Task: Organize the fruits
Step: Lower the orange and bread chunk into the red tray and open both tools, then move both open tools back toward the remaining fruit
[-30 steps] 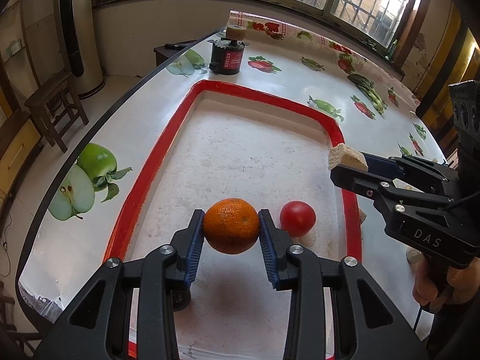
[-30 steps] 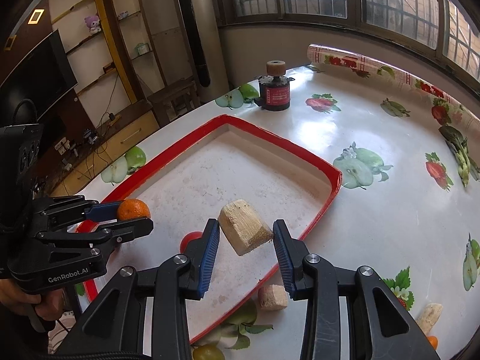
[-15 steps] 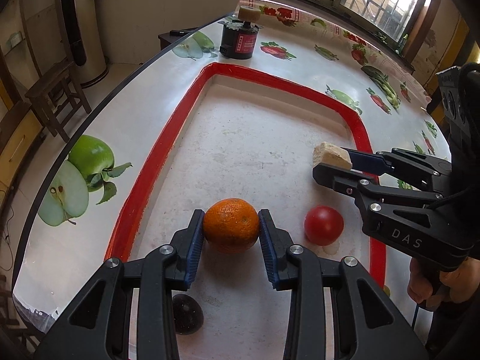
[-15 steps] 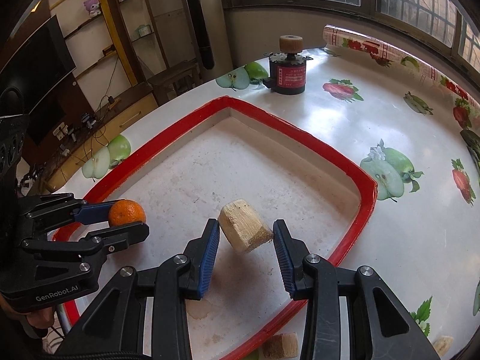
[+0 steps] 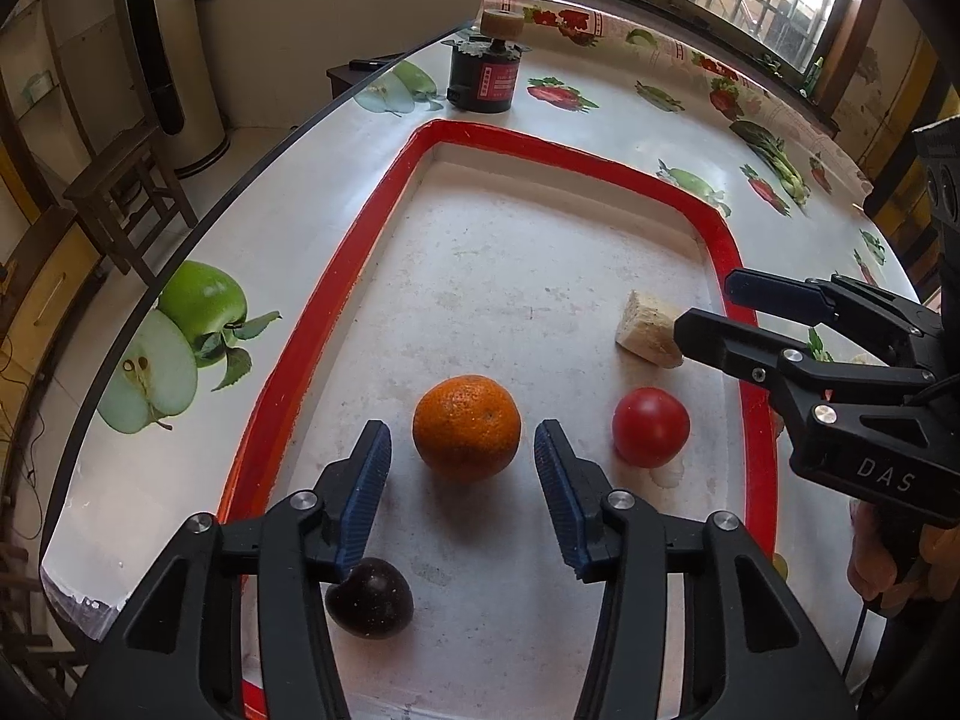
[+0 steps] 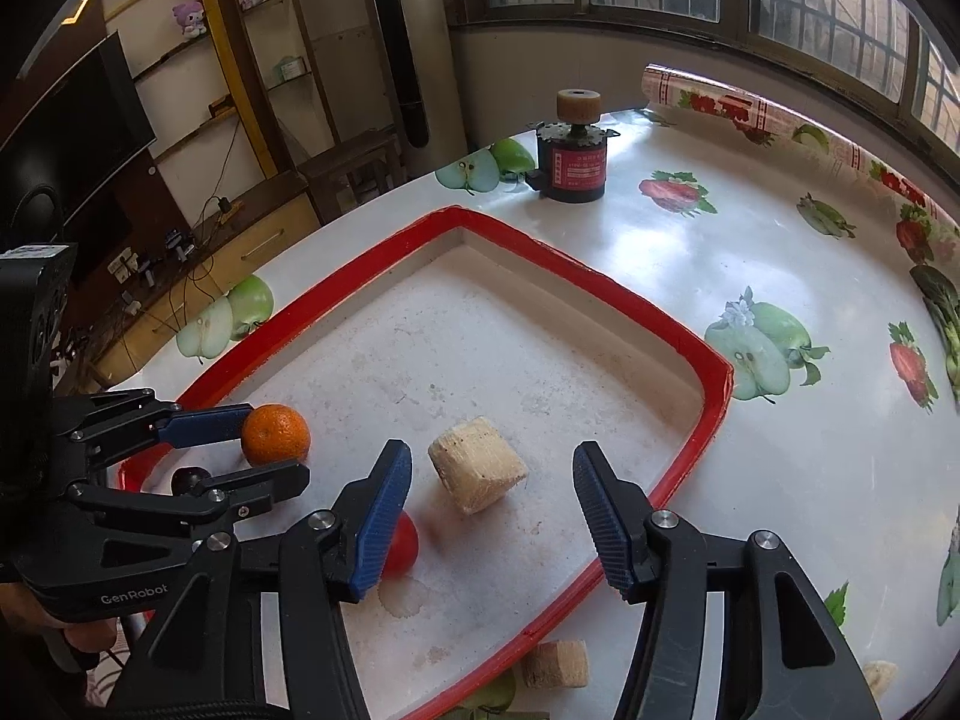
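An orange [image 5: 467, 427] rests on the floor of the red-rimmed white tray [image 5: 336, 306], between the spread fingers of my open left gripper [image 5: 462, 468]. It also shows in the right wrist view [image 6: 276, 435]. A red tomato [image 5: 650, 427] lies to its right, and a dark plum [image 5: 370, 598] lies near the left finger. A beige sugarcane chunk [image 6: 478, 465] rests in the tray between the fingers of my open right gripper [image 6: 492, 510]; it also shows in the left wrist view [image 5: 645, 331].
A black and red motor-like can [image 6: 572, 165] stands on the fruit-print tablecloth beyond the tray. More beige chunks [image 6: 555, 663] lie on the table outside the tray's near rim. The table edge [image 5: 198, 222] drops off on the left toward a wooden stool.
Both grippers lowered into the tray and opened. The left let go of the orange and the right let go of the beige chunk; both things now rest on the tray floor.
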The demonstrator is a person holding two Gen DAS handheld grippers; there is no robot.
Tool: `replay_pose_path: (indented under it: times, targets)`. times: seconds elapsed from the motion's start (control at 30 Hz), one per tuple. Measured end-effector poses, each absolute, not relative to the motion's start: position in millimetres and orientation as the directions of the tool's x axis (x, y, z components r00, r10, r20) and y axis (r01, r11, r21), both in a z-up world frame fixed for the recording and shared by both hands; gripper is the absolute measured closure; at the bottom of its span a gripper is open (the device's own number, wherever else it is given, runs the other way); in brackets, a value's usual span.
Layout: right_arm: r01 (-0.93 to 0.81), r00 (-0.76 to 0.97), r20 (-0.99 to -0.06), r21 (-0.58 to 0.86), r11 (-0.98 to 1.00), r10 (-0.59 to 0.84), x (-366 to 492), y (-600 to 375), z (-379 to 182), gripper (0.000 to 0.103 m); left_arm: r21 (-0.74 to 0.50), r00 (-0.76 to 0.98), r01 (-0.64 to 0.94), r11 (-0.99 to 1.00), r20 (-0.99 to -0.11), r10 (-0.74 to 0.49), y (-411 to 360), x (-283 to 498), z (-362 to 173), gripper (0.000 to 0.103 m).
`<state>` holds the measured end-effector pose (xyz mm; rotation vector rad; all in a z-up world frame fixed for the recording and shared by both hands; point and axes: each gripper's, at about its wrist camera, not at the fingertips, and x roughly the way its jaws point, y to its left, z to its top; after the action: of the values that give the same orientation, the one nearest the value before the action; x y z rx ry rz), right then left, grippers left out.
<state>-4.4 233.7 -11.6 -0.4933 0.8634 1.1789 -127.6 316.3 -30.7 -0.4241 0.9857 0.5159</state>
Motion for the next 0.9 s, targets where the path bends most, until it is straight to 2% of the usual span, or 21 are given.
replay_pose_path:
  times: [0.3,0.43,0.9]
  targets:
    - [-0.923,0.152,-0.774,0.111,0.368,0.615,-2.1,197.2,5.1,0.045,-0.102,0.465,-0.587,0.803,-0.855,0.231,305.7,-137.5,-18.0,0.055]
    - [-0.913,0.175,-0.760,0.112,0.392,0.626,-2.1,172.7,14.3,0.045,-0.107,0.485,-0.575,0.811,-0.843,0.233,296.7,-139.7,-9.1,0.050]
    - [-0.851,0.270,-0.741,0.115,0.513,0.615,16.1,76.4,25.4,0.045,-0.124,0.548,-0.465,0.877,-0.818,0.175,236.5,-130.5,10.6,0.050]
